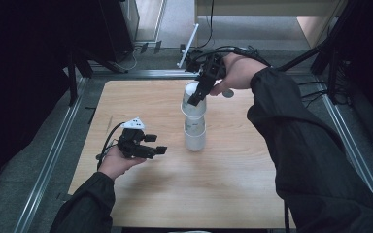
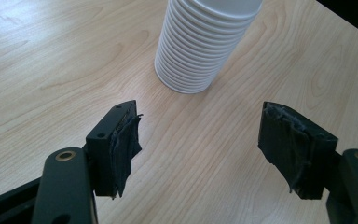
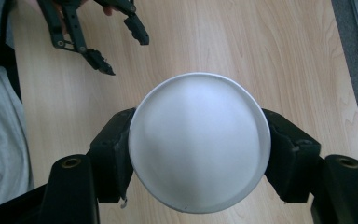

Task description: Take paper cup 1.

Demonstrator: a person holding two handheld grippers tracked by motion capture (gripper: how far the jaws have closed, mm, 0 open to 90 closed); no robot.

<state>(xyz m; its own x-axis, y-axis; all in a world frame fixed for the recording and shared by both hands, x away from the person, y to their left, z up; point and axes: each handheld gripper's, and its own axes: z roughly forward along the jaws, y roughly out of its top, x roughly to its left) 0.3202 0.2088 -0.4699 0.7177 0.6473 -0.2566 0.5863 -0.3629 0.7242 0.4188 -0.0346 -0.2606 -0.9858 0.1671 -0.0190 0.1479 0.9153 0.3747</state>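
Observation:
A stack of white paper cups (image 1: 194, 135) stands upside down near the middle of the wooden table (image 1: 233, 189). My right gripper (image 1: 196, 94) reaches down from the far side and is shut on the top cup (image 1: 193, 106), which sits tilted and raised above the rest. In the right gripper view the held cup's round white base (image 3: 198, 140) sits between both jaws, with the pads pressing its sides. My left gripper (image 1: 158, 144) hovers left of the stack and points at it. Its jaws stand open with nothing between them, short of the cup stack (image 2: 200, 46).
Metal rails (image 1: 48, 160) run along the table's left and right sides. Cables and black equipment (image 1: 194, 53) lie beyond the far edge, next to a white rod (image 1: 187, 46). Bare wood stretches in front of the stack.

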